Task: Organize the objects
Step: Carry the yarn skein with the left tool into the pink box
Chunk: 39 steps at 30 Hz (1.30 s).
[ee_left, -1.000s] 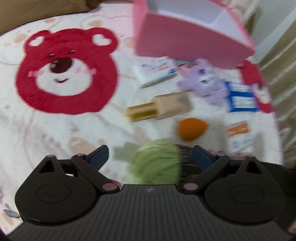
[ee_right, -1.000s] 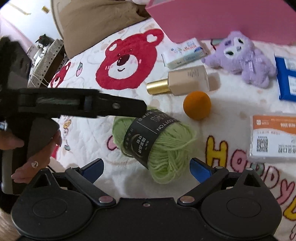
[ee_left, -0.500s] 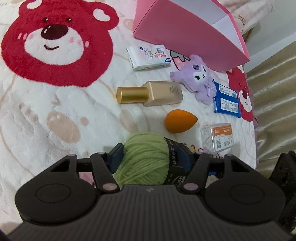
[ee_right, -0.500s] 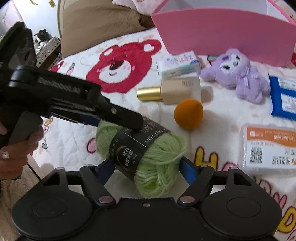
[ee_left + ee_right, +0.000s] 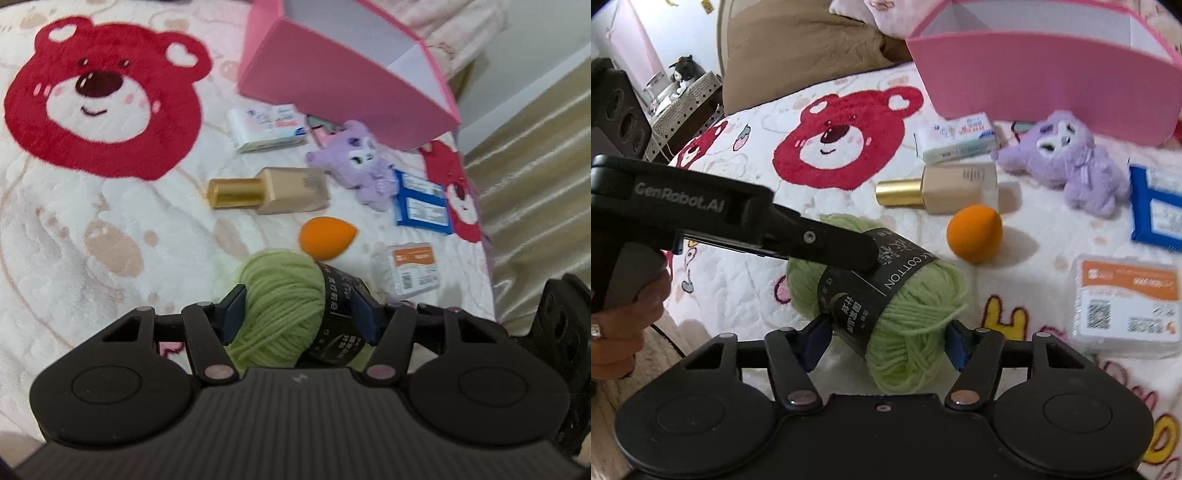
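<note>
A ball of green yarn (image 5: 280, 295) with a black paper band lies on the white bear-print blanket. My left gripper (image 5: 299, 314) straddles it, jaws closing, with one blue pad on the wool and the other on the band. My right gripper (image 5: 886, 339) comes at the same yarn ball (image 5: 916, 314) from another side, jaws also closing, its pads touching both flanks. In the right wrist view a left gripper finger (image 5: 812, 240) lies across the top of the ball, and a hand holds that tool's handle. An open pink box (image 5: 332, 88) stands at the back.
Beyond the yarn lie an orange sponge (image 5: 325, 236), a gold-capped beige bottle (image 5: 269, 190), a tissue pack (image 5: 266, 127), a purple plush (image 5: 362, 162), a blue packet (image 5: 423, 203) and a clear box with an orange label (image 5: 410, 269). The bed's edge runs along the right.
Both grippers' jaws have narrowed from wide apart until the pads meet the yarn ball. The left gripper has moved forward over the ball.
</note>
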Available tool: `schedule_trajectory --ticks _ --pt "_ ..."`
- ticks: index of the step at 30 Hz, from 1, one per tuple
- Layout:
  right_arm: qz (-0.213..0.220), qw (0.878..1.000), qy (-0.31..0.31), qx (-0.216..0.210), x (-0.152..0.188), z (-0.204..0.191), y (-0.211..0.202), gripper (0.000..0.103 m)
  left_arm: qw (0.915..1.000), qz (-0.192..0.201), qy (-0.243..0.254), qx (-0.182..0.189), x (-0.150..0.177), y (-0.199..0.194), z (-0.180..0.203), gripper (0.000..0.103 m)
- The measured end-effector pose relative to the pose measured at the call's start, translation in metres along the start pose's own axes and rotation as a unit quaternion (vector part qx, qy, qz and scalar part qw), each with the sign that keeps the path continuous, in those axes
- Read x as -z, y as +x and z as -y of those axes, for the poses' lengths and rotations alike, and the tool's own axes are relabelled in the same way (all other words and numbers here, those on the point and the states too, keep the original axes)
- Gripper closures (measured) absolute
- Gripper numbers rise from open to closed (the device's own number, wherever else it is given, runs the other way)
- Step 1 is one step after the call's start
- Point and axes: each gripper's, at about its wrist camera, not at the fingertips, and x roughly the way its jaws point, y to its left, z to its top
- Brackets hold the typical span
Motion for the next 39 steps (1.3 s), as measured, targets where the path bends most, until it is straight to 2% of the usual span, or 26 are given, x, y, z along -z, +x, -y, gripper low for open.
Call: schedule_trajectory --ticks 4,7,12,23,28,31,35,39 --pt "0.022 0.999 -0.026 0.001 -0.008 -0.003 -0.021 0.035 0.9988 0.036 0.03 0.014 0.005 -0.02 0.014 0.045" --pt "0.028 0.999 -0.035 0.009 -0.021 -0.004 -0.034 0.034 0.9963 0.05 0.069 0.006 -0.001 -0.031 0.034 0.045" --pt "0.05 0.996 -0.066 0.028 -0.053 -0.003 -0.067 0.031 0.9916 0.066 0.111 0.007 -0.025 -0.049 0.066 0.045" --pt "0.087 0.982 -0.138 0.092 -0.128 0.01 -0.129 0.03 0.9832 0.107 0.144 0.035 -0.09 -0.07 0.129 0.044" --pt "0.083 0.977 -0.157 0.121 -0.167 0.027 -0.143 0.03 0.9816 0.119 0.139 0.054 -0.129 -0.062 0.15 0.043" --pt "0.075 0.978 -0.145 0.133 -0.191 0.043 -0.141 0.03 0.9784 0.136 0.144 0.059 -0.146 -0.053 0.161 0.044" --pt "0.073 0.975 -0.145 0.15 -0.213 0.069 -0.124 0.03 0.9783 0.142 0.138 0.061 -0.172 -0.025 0.17 0.044" --pt "0.067 0.979 -0.131 0.141 -0.232 0.104 -0.097 0.03 0.9813 0.133 0.13 0.049 -0.2 0.009 0.173 0.044"
